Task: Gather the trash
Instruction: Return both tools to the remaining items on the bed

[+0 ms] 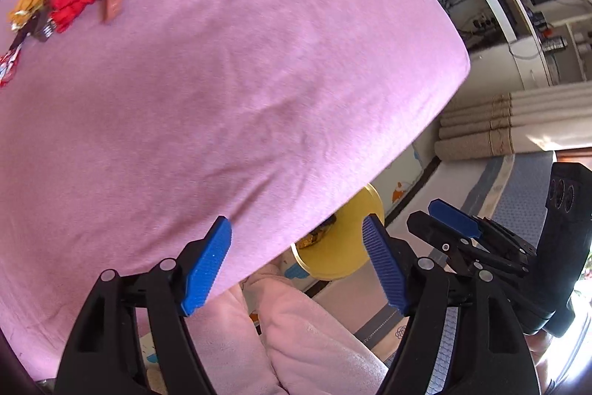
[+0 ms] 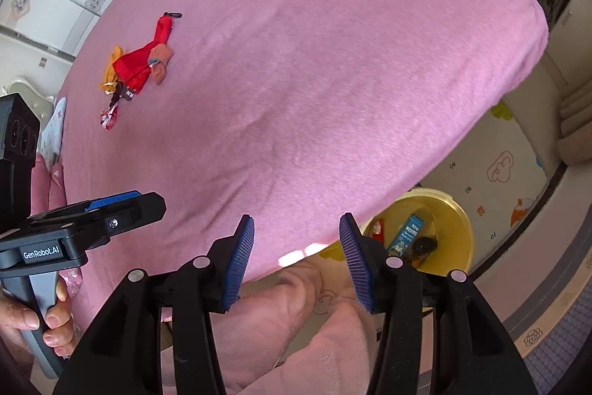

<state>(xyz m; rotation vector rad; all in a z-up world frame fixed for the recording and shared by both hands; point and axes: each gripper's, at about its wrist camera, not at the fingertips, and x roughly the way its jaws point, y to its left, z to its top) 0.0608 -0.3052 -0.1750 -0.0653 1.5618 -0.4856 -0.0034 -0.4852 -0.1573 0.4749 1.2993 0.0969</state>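
Trash [image 2: 137, 69], a heap of red, orange and yellow wrappers, lies on the pink bed [image 2: 314, 80], at about ten o'clock in both views and well apart from both tongs. Off the bed's corner a yellow bin [image 2: 458, 221] stands on a patterned floor mat [image 2: 510, 173]; shelving and cables line the walls.

Both tongs point steeply down over the bed's near edge, above a person's pink-clad legs [image 2: 296, 321]. The left tongs [image 1: 296, 261] gape wide with nothing between the blue pads. The right tongs [image 2: 296, 258] stand roughly half open, also empty.

The right wrist view looks into the bin, where a blue carton [image 2: 405, 234] and other wrappers lie, and shows the hand [image 2: 33, 317] on the left handle at eight o'clock. The left wrist view shows only part of the bin, and rolled mats [image 1: 499, 124] at three o'clock.
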